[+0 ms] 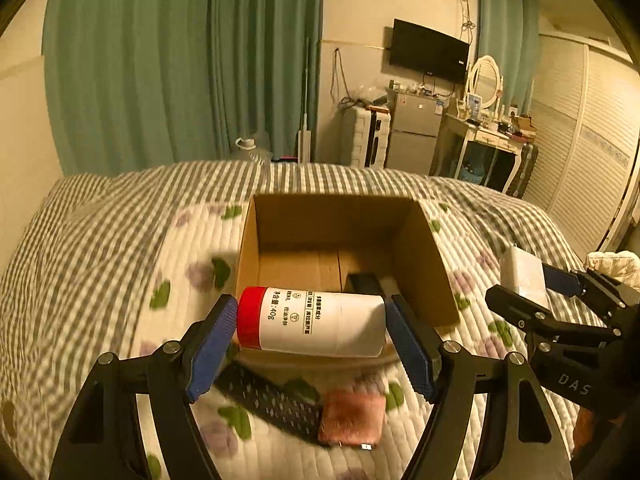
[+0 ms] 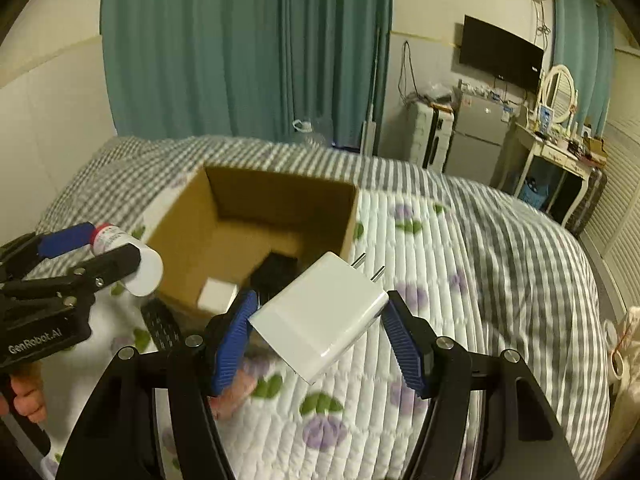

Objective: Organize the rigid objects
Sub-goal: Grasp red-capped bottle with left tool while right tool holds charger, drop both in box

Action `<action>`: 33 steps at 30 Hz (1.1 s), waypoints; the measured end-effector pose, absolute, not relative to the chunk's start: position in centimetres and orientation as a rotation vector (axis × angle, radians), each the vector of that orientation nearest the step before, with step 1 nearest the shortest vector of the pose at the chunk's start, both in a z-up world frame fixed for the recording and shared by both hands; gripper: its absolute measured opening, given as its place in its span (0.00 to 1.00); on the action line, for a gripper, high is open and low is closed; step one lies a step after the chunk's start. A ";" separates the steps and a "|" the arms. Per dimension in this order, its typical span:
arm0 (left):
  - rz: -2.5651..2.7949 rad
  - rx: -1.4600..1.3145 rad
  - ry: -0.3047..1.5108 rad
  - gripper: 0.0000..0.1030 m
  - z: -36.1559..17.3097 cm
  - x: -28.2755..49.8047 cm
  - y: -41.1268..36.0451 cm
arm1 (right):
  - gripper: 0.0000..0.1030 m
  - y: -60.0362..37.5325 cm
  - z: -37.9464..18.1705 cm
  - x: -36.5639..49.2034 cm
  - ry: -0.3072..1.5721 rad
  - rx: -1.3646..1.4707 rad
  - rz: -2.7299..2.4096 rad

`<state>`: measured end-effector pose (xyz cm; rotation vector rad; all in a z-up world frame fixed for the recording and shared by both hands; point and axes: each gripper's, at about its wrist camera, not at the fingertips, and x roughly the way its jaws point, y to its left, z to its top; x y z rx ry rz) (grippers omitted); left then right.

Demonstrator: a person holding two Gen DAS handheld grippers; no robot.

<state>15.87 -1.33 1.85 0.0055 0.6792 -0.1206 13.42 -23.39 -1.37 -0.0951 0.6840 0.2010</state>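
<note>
My left gripper (image 1: 310, 320) is shut on a white bottle with a red cap (image 1: 312, 322), held sideways just above the near rim of an open cardboard box (image 1: 424, 264). My right gripper (image 2: 318, 320) is shut on a white charger plug (image 2: 320, 312) with two metal prongs, held over the bed to the right of the box (image 2: 180, 232). The box holds a black item (image 2: 276, 270) and a small white block (image 2: 216, 294). The bottle (image 2: 146, 270) and left gripper (image 2: 92, 254) also show in the right wrist view, the charger (image 1: 522, 276) and right gripper (image 1: 536, 292) in the left.
The box sits on a floral quilt (image 2: 440, 280) over a striped bedspread (image 1: 80, 240). A black remote (image 1: 272, 400) and a pink cloth (image 1: 352, 416) lie on the quilt in front of the box. A fridge, dresser and curtains stand beyond the bed.
</note>
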 end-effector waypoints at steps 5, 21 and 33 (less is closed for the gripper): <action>-0.115 0.038 0.674 0.74 1.7 19.7 -1.6 | 0.62 -22.8 0.0 16.9 0.663 -0.079 0.231; -0.118 0.103 0.774 0.76 -5.7 27.1 -3.3 | 0.62 -23.2 -4.7 24.2 0.720 -0.061 0.266; -0.092 0.107 0.716 0.81 -1.1 25.1 -1.1 | 0.62 -21.9 -4.5 24.6 0.736 -0.080 0.264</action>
